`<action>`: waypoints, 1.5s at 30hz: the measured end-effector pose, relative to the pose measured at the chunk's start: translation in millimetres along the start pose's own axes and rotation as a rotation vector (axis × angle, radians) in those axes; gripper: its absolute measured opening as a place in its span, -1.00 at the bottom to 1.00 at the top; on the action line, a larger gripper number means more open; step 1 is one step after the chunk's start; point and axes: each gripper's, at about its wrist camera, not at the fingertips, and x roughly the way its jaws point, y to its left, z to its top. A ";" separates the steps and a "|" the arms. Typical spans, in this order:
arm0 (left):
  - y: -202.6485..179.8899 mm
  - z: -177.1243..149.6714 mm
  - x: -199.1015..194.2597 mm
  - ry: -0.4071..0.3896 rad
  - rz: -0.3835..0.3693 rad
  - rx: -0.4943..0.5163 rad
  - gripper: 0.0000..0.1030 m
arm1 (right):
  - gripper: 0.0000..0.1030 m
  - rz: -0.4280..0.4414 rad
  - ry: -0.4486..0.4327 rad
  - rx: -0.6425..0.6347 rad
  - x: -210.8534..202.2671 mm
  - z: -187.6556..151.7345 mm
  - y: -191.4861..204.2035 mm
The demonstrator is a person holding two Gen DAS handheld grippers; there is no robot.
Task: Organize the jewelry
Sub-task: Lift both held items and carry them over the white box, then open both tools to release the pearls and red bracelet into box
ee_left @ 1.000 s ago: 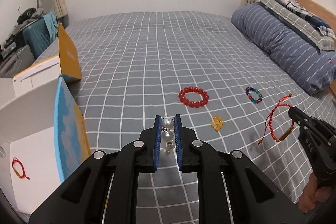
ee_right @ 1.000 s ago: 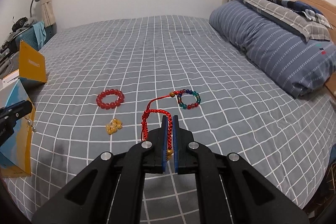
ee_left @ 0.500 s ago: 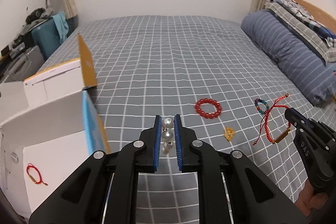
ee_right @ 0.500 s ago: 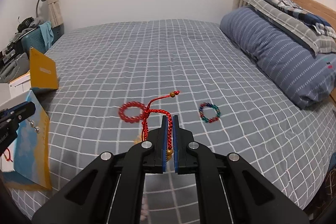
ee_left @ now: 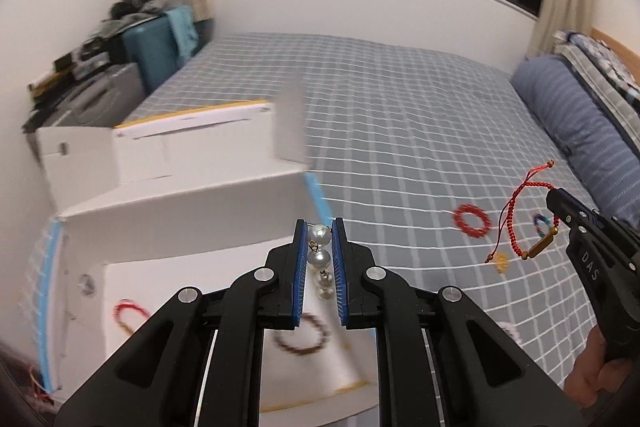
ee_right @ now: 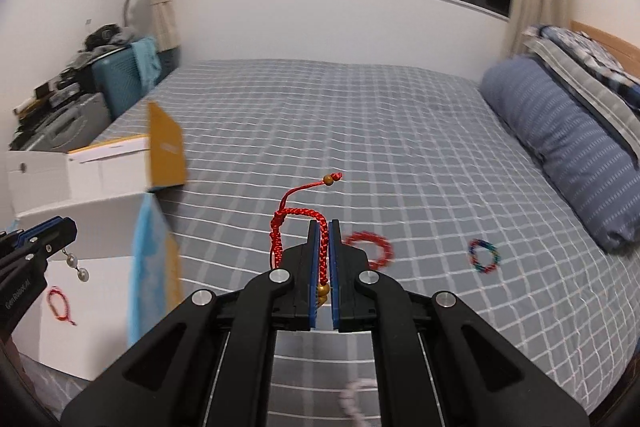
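the left gripper (ee_left: 320,263) is clamped on a string of white pearls (ee_left: 319,247), and it hangs over the open white box (ee_left: 180,227) that sits at the near left edge of the bed (ee_left: 400,115). the pearls dangle between the blue pads. down in the box, right under the gripper, lie a dark bead ring (ee_left: 302,337) and a small red cord bracelet (ee_left: 128,313). the box walls stand up on the left and far side, and its flap (ee_right: 164,151) sticks up behind it.

the right gripper (ee_right: 323,267) is pinched tight on a red braided cord bracelet (ee_right: 286,227) with gold beads, held up in the air over the bed, pointing toward the far wall. its loop sticks up and to the left of the tips.

past it, on the gray checked cover, lie a red bead bracelet (ee_right: 370,247), a many-colored bead bracelet (ee_right: 484,257) further right, and a small yellow piece (ee_left: 500,262). these are well apart from each other. behind them the cover is wide and flat up to the wall. a long blue pillow (ee_right: 560,147) lines the right side. a blue suitcase (ee_right: 116,87) stands off the left edge.
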 end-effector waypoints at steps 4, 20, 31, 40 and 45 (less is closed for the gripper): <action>40.2 -3.4 -9.1 0.001 0.047 -0.043 -0.77 | -0.93 0.059 -0.014 -0.039 -7.4 5.0 44.3; 152.6 -57.4 -13.7 0.061 0.161 -0.172 -0.77 | -0.93 0.242 0.039 -0.166 -8.0 -26.5 187.7; 176.7 -82.3 -4.2 0.106 0.171 -0.186 -0.77 | -0.93 0.259 0.131 -0.188 14.0 -60.2 223.5; 176.5 -84.6 -1.0 0.116 0.166 -0.192 -0.73 | -0.72 0.235 0.147 -0.194 18.7 -62.7 224.3; 175.1 -82.6 -5.5 0.094 0.179 -0.197 -0.12 | -0.03 0.239 0.107 -0.188 10.5 -58.2 218.6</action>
